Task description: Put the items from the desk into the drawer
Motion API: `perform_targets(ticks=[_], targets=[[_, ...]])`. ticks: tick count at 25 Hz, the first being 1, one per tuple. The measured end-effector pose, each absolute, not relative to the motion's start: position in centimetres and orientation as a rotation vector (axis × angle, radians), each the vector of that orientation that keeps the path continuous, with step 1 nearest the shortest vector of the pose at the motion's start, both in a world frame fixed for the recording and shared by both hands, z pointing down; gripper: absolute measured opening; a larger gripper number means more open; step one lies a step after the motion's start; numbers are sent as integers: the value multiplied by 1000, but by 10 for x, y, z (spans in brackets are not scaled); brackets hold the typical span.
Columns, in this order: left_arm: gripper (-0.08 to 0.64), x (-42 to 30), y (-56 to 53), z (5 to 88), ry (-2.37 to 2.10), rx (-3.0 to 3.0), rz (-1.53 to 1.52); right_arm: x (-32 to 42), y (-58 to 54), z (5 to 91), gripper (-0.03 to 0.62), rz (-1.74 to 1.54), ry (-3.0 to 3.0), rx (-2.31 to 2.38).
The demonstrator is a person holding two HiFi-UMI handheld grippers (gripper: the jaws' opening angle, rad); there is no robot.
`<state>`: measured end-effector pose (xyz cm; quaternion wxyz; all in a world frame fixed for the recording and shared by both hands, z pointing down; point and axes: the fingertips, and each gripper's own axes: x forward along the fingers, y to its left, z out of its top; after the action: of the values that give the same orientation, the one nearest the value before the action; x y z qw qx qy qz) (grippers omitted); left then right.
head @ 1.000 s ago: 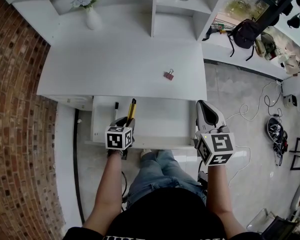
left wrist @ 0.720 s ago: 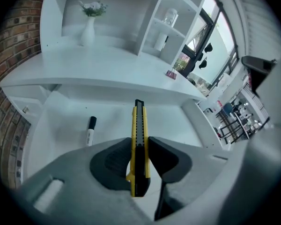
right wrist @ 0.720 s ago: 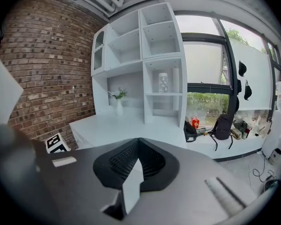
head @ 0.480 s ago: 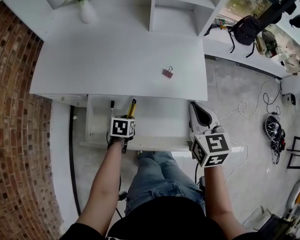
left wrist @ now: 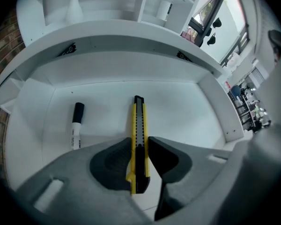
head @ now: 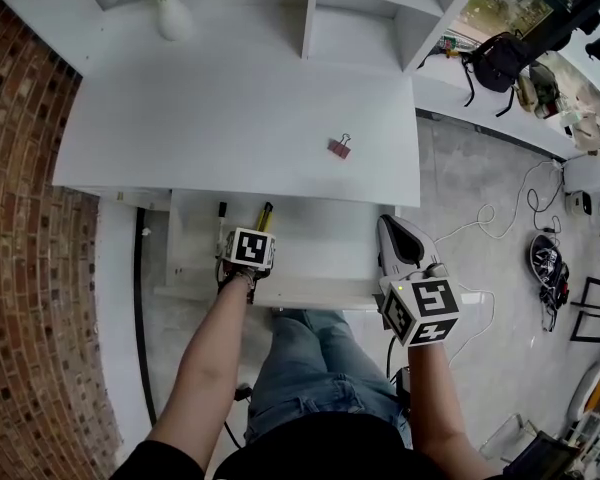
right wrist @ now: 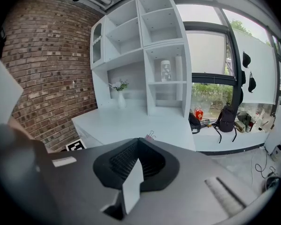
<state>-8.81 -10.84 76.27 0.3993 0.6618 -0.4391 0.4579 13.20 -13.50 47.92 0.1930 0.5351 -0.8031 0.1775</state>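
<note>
A yellow and black utility knife (left wrist: 137, 116) is pinched between the jaws of my left gripper (left wrist: 139, 144). It points toward the back of the open white drawer (left wrist: 178, 107). In the head view the left gripper (head: 258, 232) hangs over the drawer's left half, with the knife (head: 266, 213) sticking out ahead of it. I cannot tell whether the knife touches the drawer floor. A black and white marker (left wrist: 76, 125) lies in the drawer to the left. A pink binder clip (head: 338, 147) sits on the white desk (head: 230, 118). My right gripper (head: 392, 226) is shut on nothing by the drawer's right front corner.
A white vase with flowers (head: 168, 10) stands at the desk's back left, under white shelves (head: 360, 8). A brick wall (head: 30, 268) runs along the left. The person's legs (head: 310, 368) are below the drawer front. Cables (head: 520, 208) lie on the floor to the right.
My left gripper has moved forward, deeper over the drawer, still holding the knife. The right gripper has stayed near the drawer's right front corner.
</note>
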Motion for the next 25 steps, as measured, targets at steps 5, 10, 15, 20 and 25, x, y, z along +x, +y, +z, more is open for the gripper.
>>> perform_targets(ticks=[5, 10, 15, 20, 25], targets=[[117, -83, -109, 769, -1090, 1677, 1173, 134, -135, 479, 11, 513, -2241, 1513], [120, -81, -113, 769, -1072, 1689, 1167, 129, -138, 473, 11, 511, -2256, 1508], [213, -74, -113, 751, -1046, 1701, 1078, 127, -137, 467, 11, 512, -2270, 1504], [213, -81, -122, 719, -1093, 1732, 1011, 126, -138, 457, 11, 504, -2286, 1516], [213, -87, -131, 683, -1158, 1776, 937, 130, -134, 443, 11, 471, -2296, 1515]])
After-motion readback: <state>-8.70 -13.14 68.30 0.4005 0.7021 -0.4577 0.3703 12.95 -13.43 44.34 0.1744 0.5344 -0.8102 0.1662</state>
